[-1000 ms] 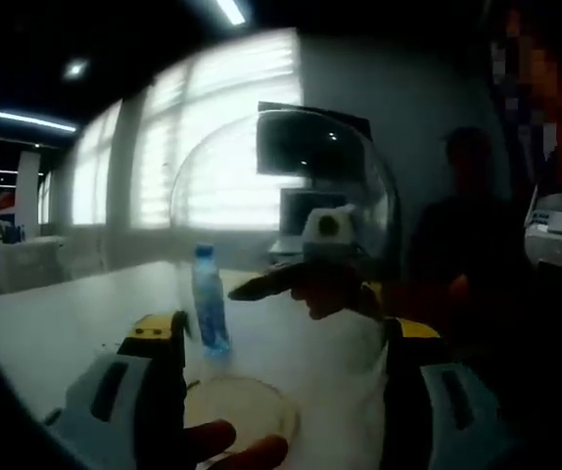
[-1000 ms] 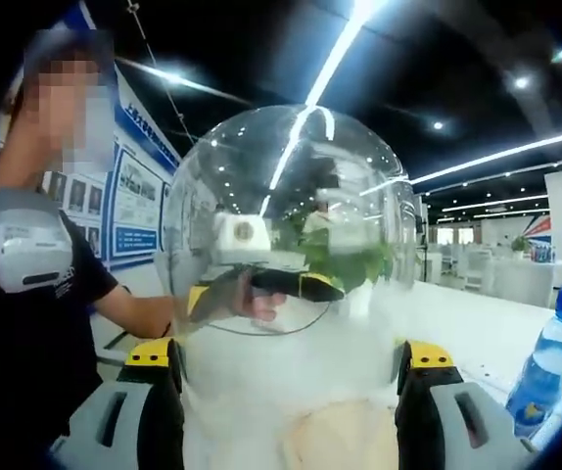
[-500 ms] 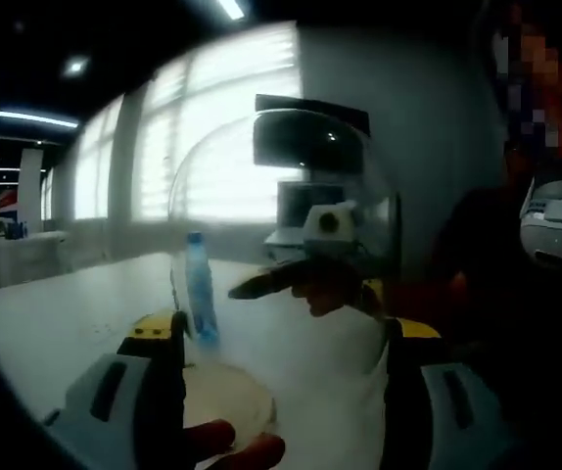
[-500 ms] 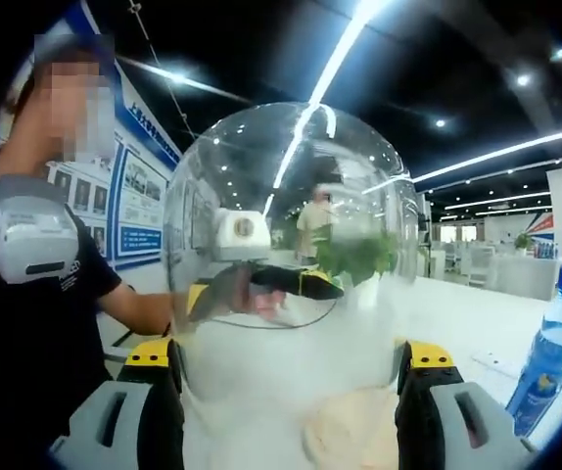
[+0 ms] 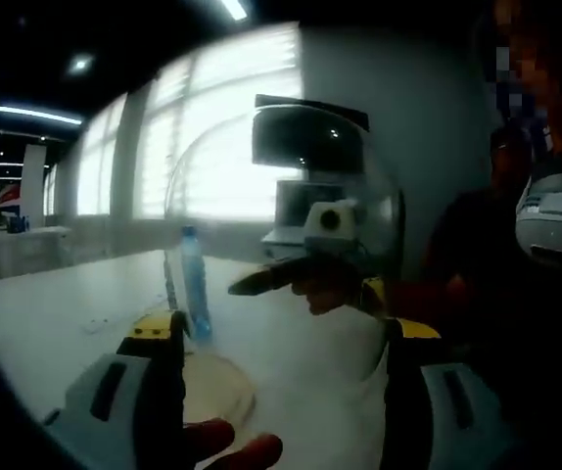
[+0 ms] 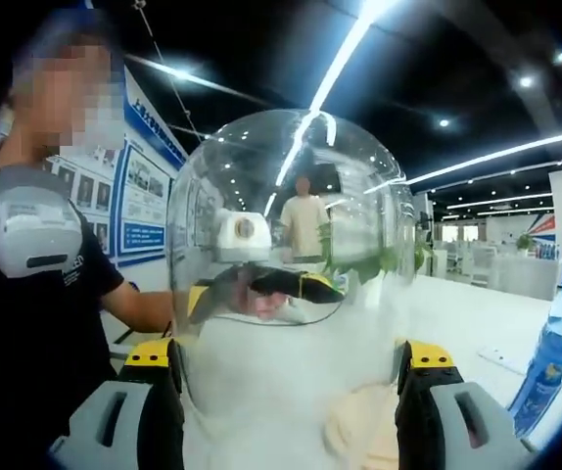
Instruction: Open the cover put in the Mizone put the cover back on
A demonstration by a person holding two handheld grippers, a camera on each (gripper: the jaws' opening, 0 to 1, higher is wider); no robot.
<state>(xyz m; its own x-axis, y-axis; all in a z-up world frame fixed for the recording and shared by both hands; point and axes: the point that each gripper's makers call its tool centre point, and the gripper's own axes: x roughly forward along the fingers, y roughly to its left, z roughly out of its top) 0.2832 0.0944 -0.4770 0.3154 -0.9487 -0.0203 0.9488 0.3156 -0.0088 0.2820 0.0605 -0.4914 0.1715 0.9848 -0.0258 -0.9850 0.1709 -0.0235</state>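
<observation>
Left gripper view: clear glass dome cover point(image 5: 281, 206) held up between left gripper point(image 5: 276, 392) jaws, other gripper seen through it; upright blue Mizone bottle point(image 5: 195, 294) behind-left on white desk point(image 5: 46, 313), near round base plate point(image 5: 217, 387) | Right gripper view: same smooth dome gripped by right gripper point(image 6: 286, 392) jaws; Mizone bottle far right, well apart.

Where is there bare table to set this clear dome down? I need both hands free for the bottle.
The white table lies bare left of the blue bottle in the left gripper view, out to its far edge. It is crowded by the round base beside the bottle, where the clear dome is held between both grippers.
</observation>
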